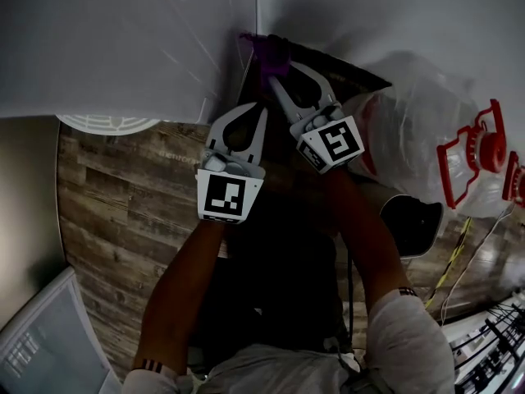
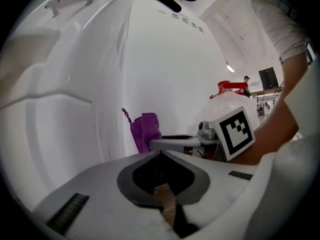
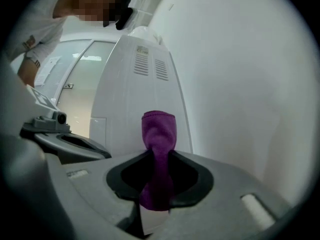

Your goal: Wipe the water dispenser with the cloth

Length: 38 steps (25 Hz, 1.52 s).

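The water dispenser (image 1: 123,48) is seen as a broad white body filling the upper left of the head view, and a slotted vent panel is shown on it in the right gripper view (image 3: 135,84). Below it, wood-patterned floor (image 1: 115,187) is visible. The left gripper (image 1: 261,109) is held just beside the dispenser's lower right corner; in the left gripper view its jaws (image 2: 161,153) are shown closed tip to tip with nothing between them, and only floor is seen through the gap behind the tips. Just to its right, the right gripper (image 1: 275,79) is pointed into the corner where the dispenser meets the wall (image 1: 394,15). Its jaws (image 3: 159,151) are closed on the purple cloth (image 1: 269,56), which is pinched into a narrow strip, with a rounded fold (image 3: 159,131) standing up past the tips. The cloth is thus placed at the dispenser's right edge, though contact with the white surface cannot be made out. Further right, a clear plastic bag (image 1: 418,113) is seen on the floor, and a red frame-like object (image 1: 472,158) is seen beside it.
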Motion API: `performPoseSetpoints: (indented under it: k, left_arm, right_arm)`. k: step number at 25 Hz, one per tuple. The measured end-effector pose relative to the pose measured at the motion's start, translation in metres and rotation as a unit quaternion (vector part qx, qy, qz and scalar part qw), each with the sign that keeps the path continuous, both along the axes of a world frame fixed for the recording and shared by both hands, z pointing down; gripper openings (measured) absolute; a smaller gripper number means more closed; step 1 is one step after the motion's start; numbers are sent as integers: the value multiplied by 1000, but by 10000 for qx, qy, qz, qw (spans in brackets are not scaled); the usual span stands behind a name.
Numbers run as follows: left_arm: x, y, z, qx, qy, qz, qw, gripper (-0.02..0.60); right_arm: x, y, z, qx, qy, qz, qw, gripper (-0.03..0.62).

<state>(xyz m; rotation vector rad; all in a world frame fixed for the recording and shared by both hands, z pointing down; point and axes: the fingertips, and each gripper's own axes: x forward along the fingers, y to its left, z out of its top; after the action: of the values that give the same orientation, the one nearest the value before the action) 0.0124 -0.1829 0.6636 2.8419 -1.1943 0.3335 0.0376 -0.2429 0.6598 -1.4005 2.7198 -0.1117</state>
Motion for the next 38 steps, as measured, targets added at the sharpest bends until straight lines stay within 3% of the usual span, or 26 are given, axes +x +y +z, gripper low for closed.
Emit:
performPoseSetpoints:
  k: [15,28,38]
  left_arm:
    - [33,25,-180,159,316,451,9984,-2]
    - [30,49,-364,293,451,402,9977,-2]
    - [13,77,-486,447,671,10,9967,-2]
  right_arm:
    - [31,54,-187,200,133,196,9995,91]
    - [35,92,-383,319,10,20,9995,91]
    - [29,126,-497,428,-49,-212,9988,91]
